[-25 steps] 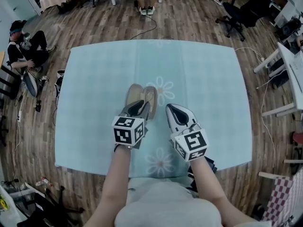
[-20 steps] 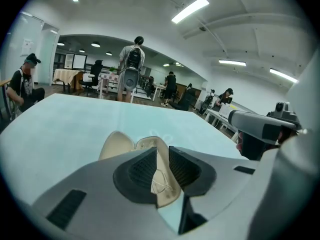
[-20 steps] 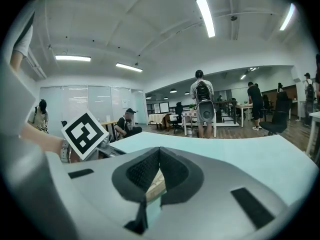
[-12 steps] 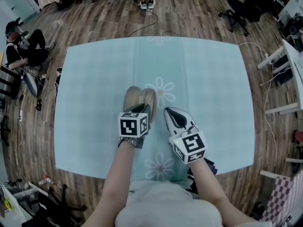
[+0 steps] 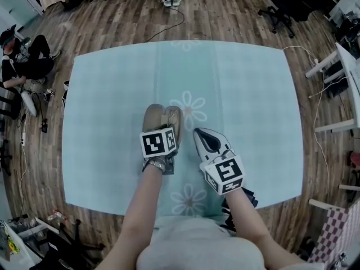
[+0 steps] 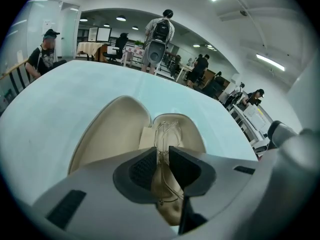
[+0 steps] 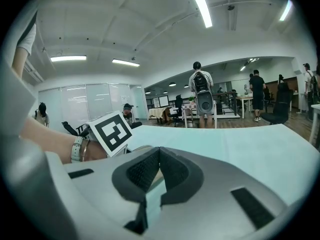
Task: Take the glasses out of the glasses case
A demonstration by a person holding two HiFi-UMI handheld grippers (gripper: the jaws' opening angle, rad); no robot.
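Note:
A beige glasses case (image 5: pixel 155 116) lies open on the pale blue table (image 5: pixel 112 94), lid (image 6: pixel 110 129) flat to the left. Thin wire-framed glasses (image 6: pixel 169 130) rest in its right half (image 6: pixel 192 134). My left gripper (image 5: pixel 164 131) sits over the case's near end. In the left gripper view its jaws (image 6: pixel 163 156) stand almost together, with the glasses' wire frame pinched between the pads. My right gripper (image 5: pixel 205 136) hovers just right of the case, shut with nothing in it (image 7: pixel 158 160). The left gripper's marker cube (image 7: pixel 113 132) shows in the right gripper view.
Flower prints (image 5: pixel 191 107) mark the tablecloth. The table's near edge (image 5: pixel 169 210) is close to the person's body. A person (image 6: pixel 160 34) stands beyond the far edge, and office chairs (image 5: pixel 281 7) and desks ring the table on a wooden floor.
My left gripper has moved forward and slightly right over the case's near end. The right gripper has barely shifted.

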